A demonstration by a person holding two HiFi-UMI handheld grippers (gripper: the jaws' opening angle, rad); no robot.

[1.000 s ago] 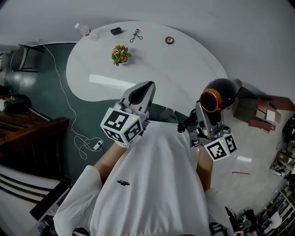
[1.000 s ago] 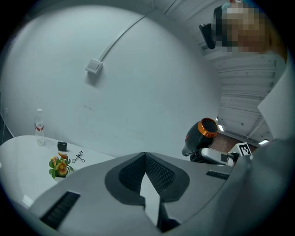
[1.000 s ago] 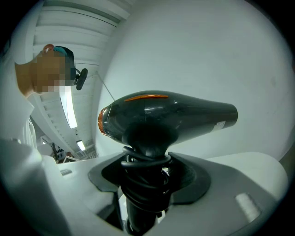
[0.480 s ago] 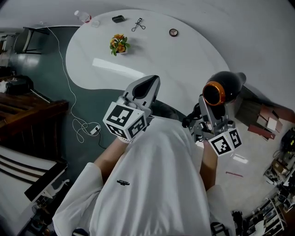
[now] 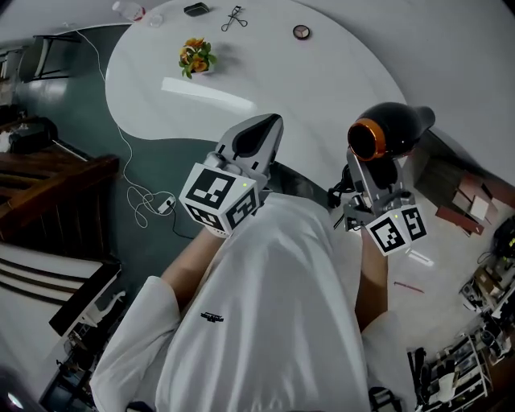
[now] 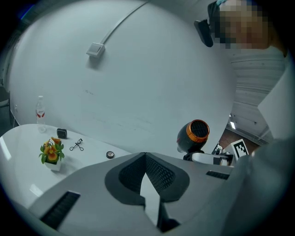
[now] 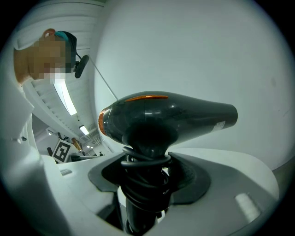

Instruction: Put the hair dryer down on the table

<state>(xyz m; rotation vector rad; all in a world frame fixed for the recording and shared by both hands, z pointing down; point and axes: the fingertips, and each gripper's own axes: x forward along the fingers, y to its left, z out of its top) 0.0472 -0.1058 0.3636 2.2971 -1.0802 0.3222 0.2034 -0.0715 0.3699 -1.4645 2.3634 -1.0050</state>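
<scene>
A black hair dryer (image 5: pixel 390 133) with an orange ring at its rear is held upright, its handle wrapped in its black cord. My right gripper (image 5: pixel 364 170) is shut on that handle; the dryer (image 7: pixel 161 122) fills the right gripper view, nozzle to the right. It hangs over the near right edge of the white table (image 5: pixel 322 96). My left gripper (image 5: pixel 261 141) is shut with nothing in it, near the table's front edge. The left gripper view also shows the dryer (image 6: pixel 193 137) at the right.
A small pot of orange flowers (image 5: pixel 194 55), an eyelash curler (image 5: pixel 234 16), a round compact (image 5: pixel 301 32), a dark box (image 5: pixel 195 9) and a bottle (image 5: pixel 129 10) lie at the table's far side. A white cable (image 5: pixel 129 177) runs over the green floor at left.
The view has shifted so the table sits higher and closer. Both grippers have edged forward toward the table; the dryer is still held upright in the right gripper.
</scene>
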